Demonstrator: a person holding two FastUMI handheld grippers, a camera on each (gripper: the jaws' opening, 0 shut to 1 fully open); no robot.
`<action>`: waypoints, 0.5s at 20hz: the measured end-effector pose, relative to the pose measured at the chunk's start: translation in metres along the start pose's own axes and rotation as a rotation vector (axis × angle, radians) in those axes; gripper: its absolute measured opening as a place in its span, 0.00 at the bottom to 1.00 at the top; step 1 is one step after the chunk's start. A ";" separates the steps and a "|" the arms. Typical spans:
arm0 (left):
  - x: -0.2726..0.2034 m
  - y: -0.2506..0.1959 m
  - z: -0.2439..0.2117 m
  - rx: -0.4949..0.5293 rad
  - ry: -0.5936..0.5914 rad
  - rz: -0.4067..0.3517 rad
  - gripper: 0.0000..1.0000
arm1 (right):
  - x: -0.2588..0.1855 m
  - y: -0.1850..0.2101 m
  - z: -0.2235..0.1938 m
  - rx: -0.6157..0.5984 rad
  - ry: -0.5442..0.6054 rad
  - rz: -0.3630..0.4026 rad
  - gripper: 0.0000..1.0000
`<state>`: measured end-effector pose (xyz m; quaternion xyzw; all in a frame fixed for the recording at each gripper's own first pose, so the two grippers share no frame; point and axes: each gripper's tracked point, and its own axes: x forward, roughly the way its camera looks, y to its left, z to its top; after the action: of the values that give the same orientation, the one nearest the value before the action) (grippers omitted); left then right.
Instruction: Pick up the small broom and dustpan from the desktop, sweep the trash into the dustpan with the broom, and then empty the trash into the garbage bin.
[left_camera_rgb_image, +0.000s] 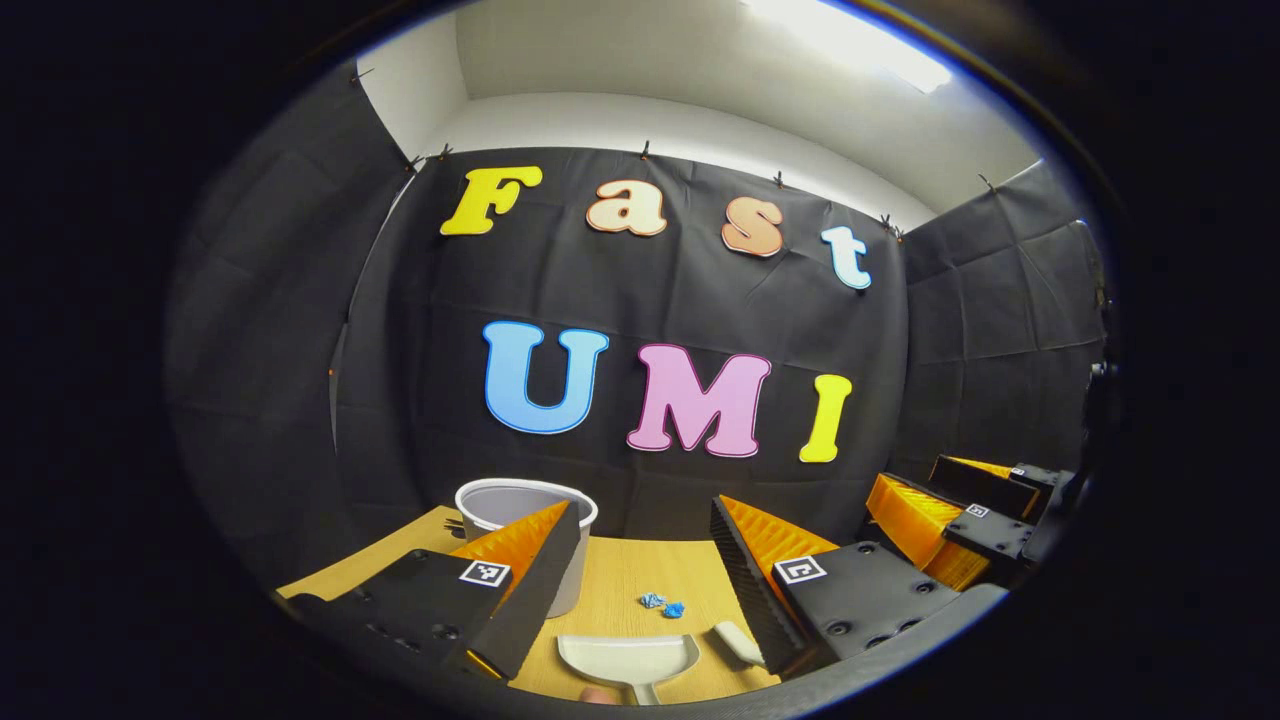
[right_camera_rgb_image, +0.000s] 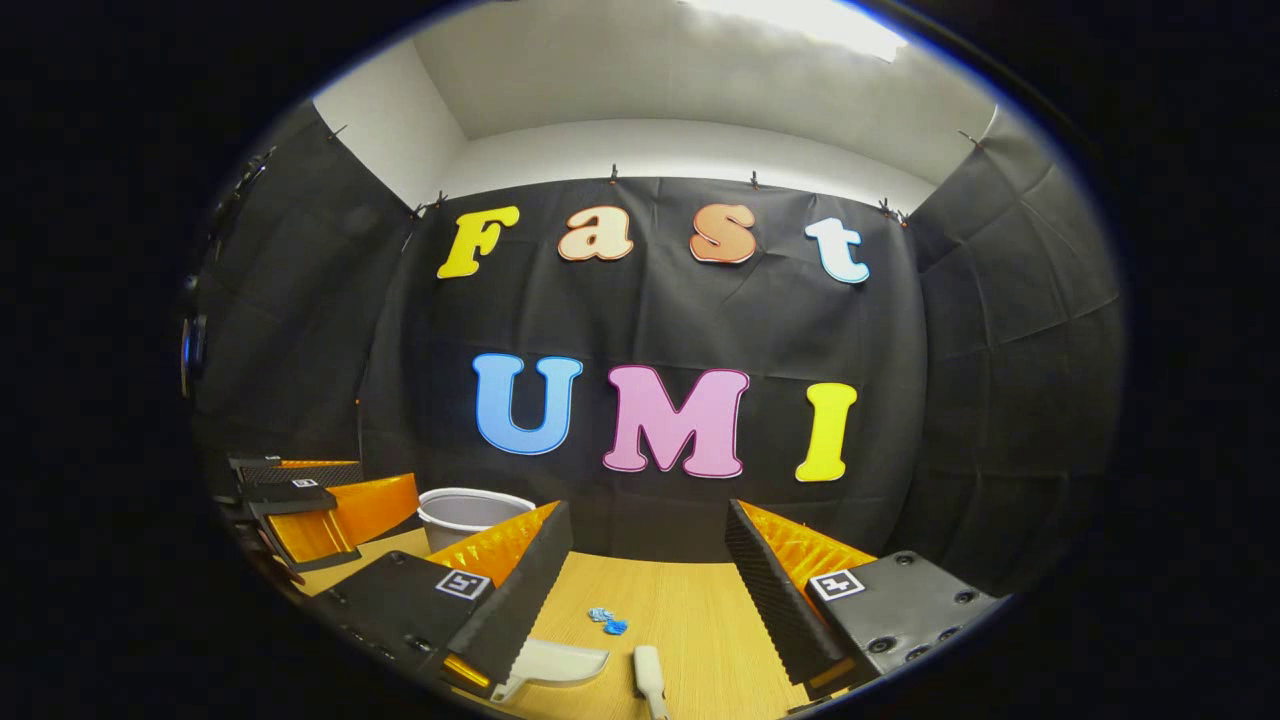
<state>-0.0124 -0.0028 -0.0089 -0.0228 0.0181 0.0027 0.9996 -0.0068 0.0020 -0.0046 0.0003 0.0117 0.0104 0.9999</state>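
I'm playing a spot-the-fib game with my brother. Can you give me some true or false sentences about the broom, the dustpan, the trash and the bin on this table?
1. The dustpan lies on the wooden table, not held by any gripper. True.
2. The blue trash is already inside the dustpan. False: the scraps lie on the table, just beyond the dustpan.
3. The left gripper is open, with nothing between its fingers. True.
4. The right gripper is squeezing the broom. False: it is open, and the broom lies on the table beside the dustpan.
5. The garbage bin is lying tipped over. False: it stands upright near the back of the table.
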 end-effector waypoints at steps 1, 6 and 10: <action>0.000 -0.001 0.000 -0.004 0.004 0.001 0.78 | -0.001 0.001 0.001 -0.002 -0.001 0.006 0.99; -0.002 0.002 0.004 0.012 -0.022 0.006 0.78 | 0.000 0.000 0.002 -0.006 -0.010 0.003 0.99; -0.004 0.004 0.007 0.009 -0.036 0.000 0.78 | -0.001 0.001 0.001 -0.006 -0.005 0.007 0.99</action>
<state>-0.0157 0.0018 -0.0015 -0.0181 0.0003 0.0029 0.9998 -0.0075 0.0035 -0.0032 -0.0028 0.0091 0.0141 0.9999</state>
